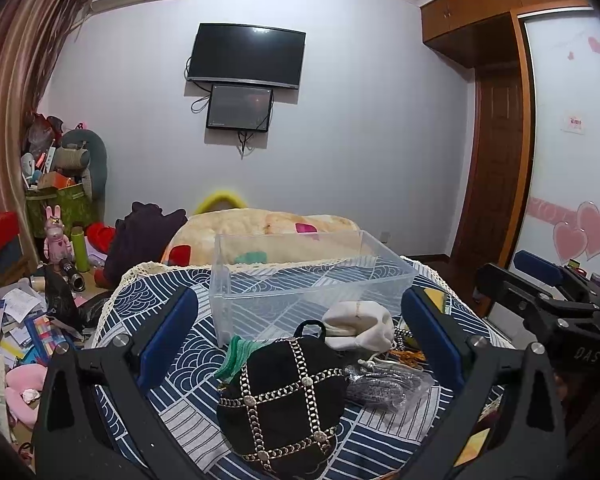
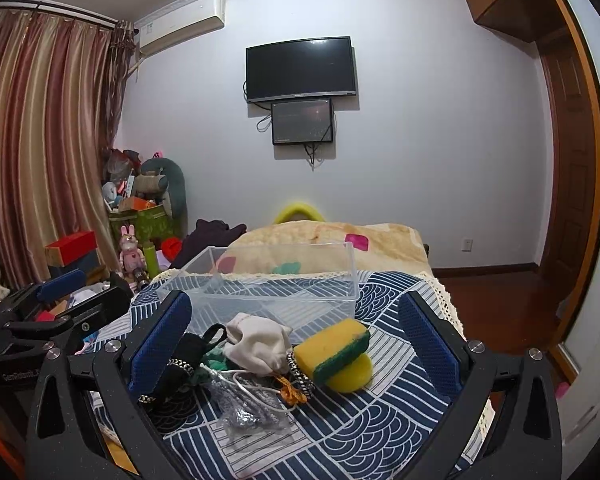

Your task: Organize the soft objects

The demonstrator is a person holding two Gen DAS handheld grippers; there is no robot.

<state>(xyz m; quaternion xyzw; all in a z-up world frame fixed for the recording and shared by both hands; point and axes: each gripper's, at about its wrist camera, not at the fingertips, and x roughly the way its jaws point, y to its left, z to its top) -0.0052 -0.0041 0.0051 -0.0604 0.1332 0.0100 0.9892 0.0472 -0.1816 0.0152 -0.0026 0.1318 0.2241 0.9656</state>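
my left tool [image 1: 300, 344] wide apart over black pouch [image 1: 284, 396], holding nothing, my right tool [image 2: 296, 344] wide apart, empty, sponge [image 2: 334, 350] between its fingers

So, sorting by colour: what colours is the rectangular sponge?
The rectangular sponge is yellow with a green scouring layer, clearest in the right wrist view.

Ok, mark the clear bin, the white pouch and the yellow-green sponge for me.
clear bin [image 1: 220, 280]: left wrist view, on its front left corner wall.
white pouch [image 2: 260, 344]: right wrist view, on the middle of the cloth.
yellow-green sponge [image 2: 332, 340]: right wrist view, on its yellow top face.
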